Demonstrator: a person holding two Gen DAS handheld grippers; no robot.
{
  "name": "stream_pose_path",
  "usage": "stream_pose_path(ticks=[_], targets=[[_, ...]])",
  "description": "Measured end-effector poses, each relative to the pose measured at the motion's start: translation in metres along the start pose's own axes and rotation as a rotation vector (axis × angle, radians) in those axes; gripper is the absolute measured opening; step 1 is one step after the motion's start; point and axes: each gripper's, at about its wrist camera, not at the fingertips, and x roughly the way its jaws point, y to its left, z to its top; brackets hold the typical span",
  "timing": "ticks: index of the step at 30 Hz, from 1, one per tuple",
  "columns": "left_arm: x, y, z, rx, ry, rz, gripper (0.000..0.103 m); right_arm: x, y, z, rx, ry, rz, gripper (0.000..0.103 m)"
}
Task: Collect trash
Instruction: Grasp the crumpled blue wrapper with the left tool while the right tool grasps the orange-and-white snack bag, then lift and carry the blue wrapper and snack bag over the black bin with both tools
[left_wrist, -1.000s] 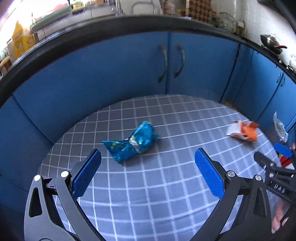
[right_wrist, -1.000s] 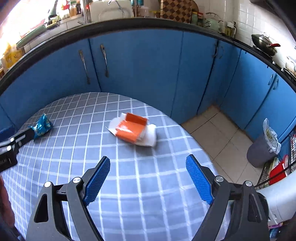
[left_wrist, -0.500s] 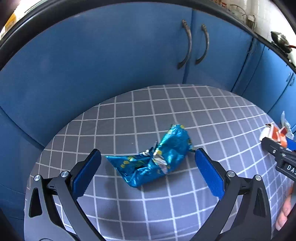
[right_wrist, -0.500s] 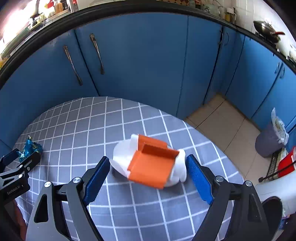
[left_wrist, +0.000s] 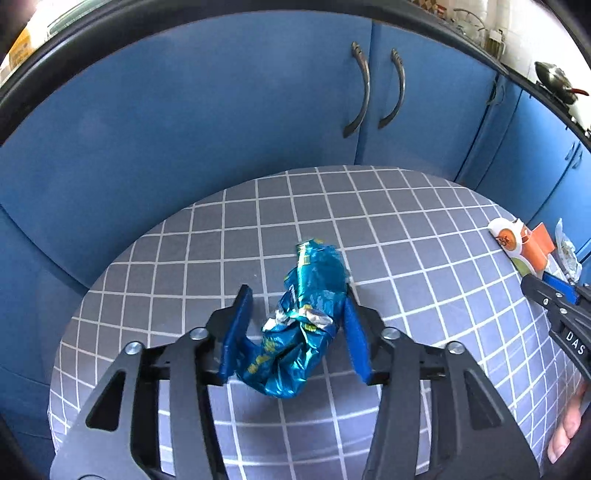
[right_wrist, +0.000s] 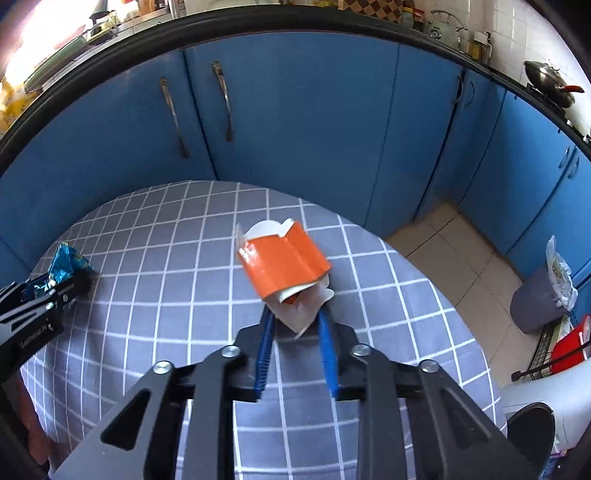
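Observation:
A crumpled blue foil snack bag (left_wrist: 306, 321) lies on the round table with the grey checked cloth (left_wrist: 369, 229). My left gripper (left_wrist: 295, 301) is shut on the blue snack bag, a pad on each side of it. An orange and white paper carton (right_wrist: 286, 271) is pinched at its white lower end by my right gripper (right_wrist: 294, 315), which is shut on it. The carton (left_wrist: 522, 245) and right gripper also show at the right edge of the left wrist view. The snack bag (right_wrist: 66, 264) shows at the left in the right wrist view.
Blue kitchen cabinets (right_wrist: 295, 129) curve behind the table. A grey lined bin (right_wrist: 543, 295) stands on the tiled floor at the right, with a red item (right_wrist: 569, 350) and a white appliance (right_wrist: 535, 413) near it.
Both grippers have moved forward onto their items and closed. The left one closed on the snack bag, the right one on the carton, which now stands tilted up.

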Motion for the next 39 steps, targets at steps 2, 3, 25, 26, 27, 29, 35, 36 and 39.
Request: stream_pose_path(ticks=[2, 3, 25, 26, 27, 29, 35, 36, 39], targets=[[-0.006, -0.001, -0.002, 0.000, -0.004, 0.000, 0.037, -0.005, 0.000, -0.005, -0.002, -0.008, 0.018, 0.015], [-0.010, 0.000, -0.003, -0.004, -0.006, 0.000, 0.036, -0.008, -0.001, -0.008, -0.003, -0.011, 0.030, 0.015], [-0.114, -0.009, -0.059, -0.040, -0.091, -0.030, 0.035, -0.125, -0.015, -0.066, -0.053, -0.097, 0.102, 0.001], [-0.119, -0.011, -0.064, -0.040, -0.094, -0.028, 0.035, -0.128, -0.014, -0.069, -0.054, -0.100, 0.103, 0.001], [-0.122, -0.010, -0.065, -0.042, -0.094, -0.028, 0.035, -0.133, -0.015, -0.071, -0.056, -0.102, 0.103, 0.001], [-0.128, -0.010, -0.070, -0.048, -0.094, -0.032, 0.035, -0.141, -0.016, -0.076, -0.058, -0.102, 0.106, 0.001], [-0.137, -0.011, -0.078, -0.043, -0.100, -0.030, 0.035, -0.145, -0.031, -0.085, -0.011, -0.053, 0.186, 0.001], [-0.136, -0.011, -0.079, -0.047, -0.098, -0.032, 0.035, -0.145, -0.033, -0.086, -0.002, -0.056, 0.184, 0.001], [-0.133, -0.009, -0.080, -0.054, -0.090, -0.033, 0.035, -0.141, -0.025, -0.085, -0.026, -0.062, 0.144, 0.010]])
